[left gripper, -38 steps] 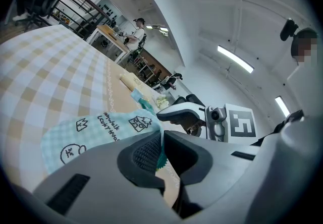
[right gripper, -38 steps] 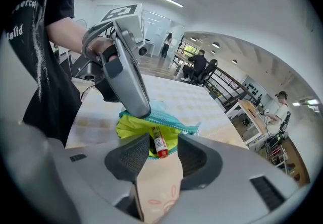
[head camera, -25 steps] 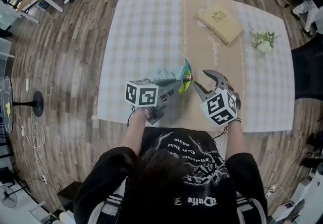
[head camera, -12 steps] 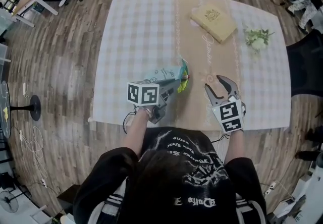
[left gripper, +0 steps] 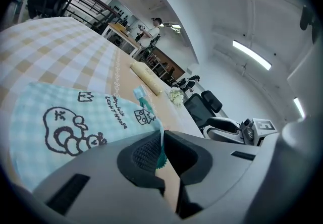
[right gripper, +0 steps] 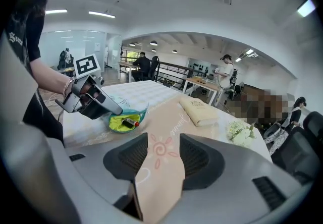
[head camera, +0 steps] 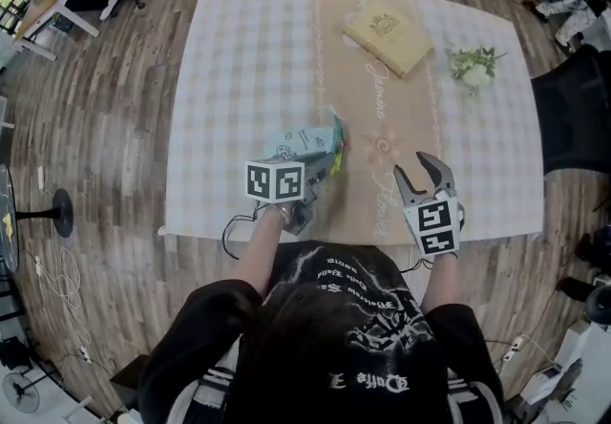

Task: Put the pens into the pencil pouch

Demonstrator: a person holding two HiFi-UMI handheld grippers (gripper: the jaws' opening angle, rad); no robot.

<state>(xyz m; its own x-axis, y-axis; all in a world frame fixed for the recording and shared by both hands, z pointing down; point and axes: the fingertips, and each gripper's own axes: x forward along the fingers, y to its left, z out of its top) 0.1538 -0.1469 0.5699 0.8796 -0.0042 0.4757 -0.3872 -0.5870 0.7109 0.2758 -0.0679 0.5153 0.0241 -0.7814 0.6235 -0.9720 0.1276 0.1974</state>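
Facing the pouch [right gripper: 117,123], right gripper view alone shows a pen [right gripper: 129,123].

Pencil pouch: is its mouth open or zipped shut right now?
Open. The right gripper view shows the pencil pouch mouth gaping on yellow-green lining with a pen inside; the left gripper pinches its edge.
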